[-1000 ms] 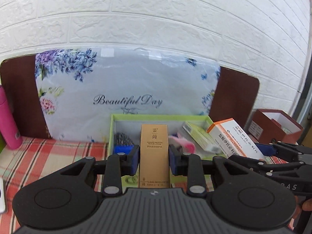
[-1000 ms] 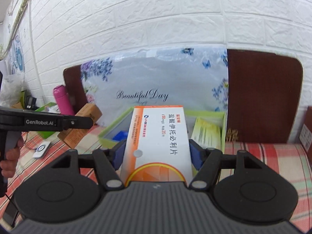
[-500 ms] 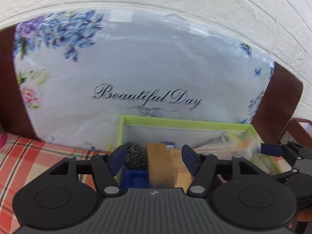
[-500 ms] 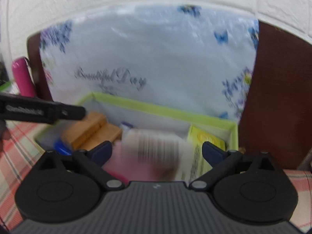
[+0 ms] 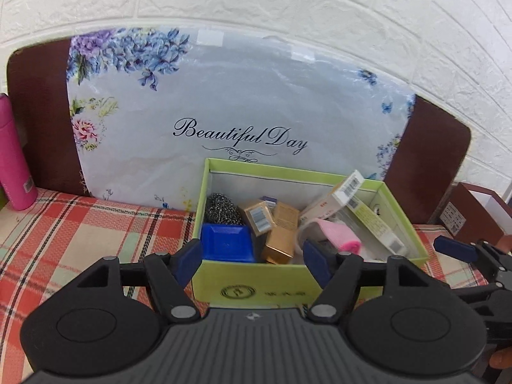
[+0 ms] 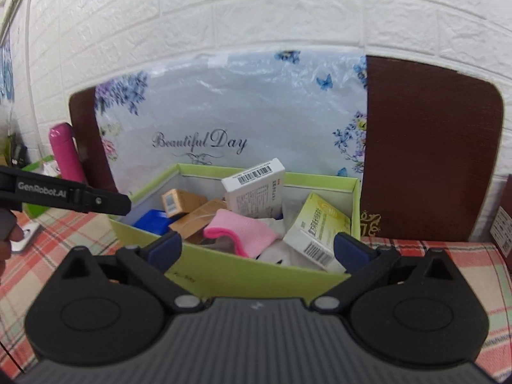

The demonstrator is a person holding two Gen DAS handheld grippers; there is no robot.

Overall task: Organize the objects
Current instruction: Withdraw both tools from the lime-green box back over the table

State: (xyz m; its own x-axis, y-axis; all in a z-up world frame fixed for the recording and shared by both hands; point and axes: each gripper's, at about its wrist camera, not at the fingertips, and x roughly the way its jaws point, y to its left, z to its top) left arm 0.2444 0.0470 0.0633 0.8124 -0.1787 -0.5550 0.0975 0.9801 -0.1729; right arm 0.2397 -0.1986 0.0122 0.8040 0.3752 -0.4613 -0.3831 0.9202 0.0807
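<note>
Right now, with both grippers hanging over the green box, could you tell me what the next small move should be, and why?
Probably draw both grippers back from the green box. The left gripper and right gripper hold nothing, their jaws opening. The gold carton and white medicine box already lie inside, the white one leaning on the back wall, so nothing here is left to place.
</note>
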